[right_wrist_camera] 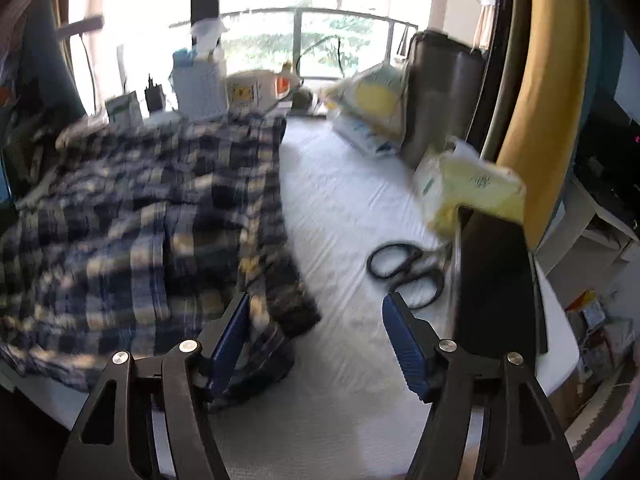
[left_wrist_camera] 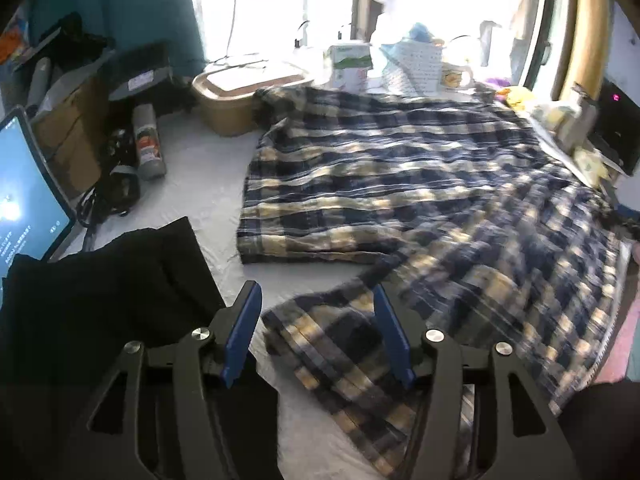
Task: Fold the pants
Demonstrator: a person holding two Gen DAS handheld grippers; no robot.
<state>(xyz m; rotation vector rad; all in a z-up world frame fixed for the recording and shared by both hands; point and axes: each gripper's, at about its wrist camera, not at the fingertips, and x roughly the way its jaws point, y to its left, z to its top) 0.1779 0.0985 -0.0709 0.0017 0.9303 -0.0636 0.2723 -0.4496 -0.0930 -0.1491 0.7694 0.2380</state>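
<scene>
In the left wrist view, the left gripper [left_wrist_camera: 316, 334] is hanging over the white table [left_wrist_camera: 200, 184] with its blue fingers [left_wrist_camera: 243, 334] standing wide apart. Nothing is being pinched between them. The plaid pants [left_wrist_camera: 400, 184] are lying spread across the table, and one loose end is curling just under and beyond the fingers, not flat yet. A black cloth [left_wrist_camera: 100, 292] is sitting beside the left finger, near a lit tablet [left_wrist_camera: 24, 184]. A tan bin [left_wrist_camera: 240, 96] and a spray can [left_wrist_camera: 148, 140] are pushed toward the far side, likely to leave room for folding.

In the right wrist view, the right gripper [right_wrist_camera: 316, 340] is also spread wide and holding nothing. The pants' dark hem [right_wrist_camera: 280, 280] is lying right beside its left finger [right_wrist_camera: 230, 344], partly behind it, so the cloth looks let go and resting on the table. Black scissors [right_wrist_camera: 404, 272] are lying apart on the bare cloth to the right, near a yellow pack [right_wrist_camera: 468, 184].

The fold looks only part done, since the pants are wrinkled.
</scene>
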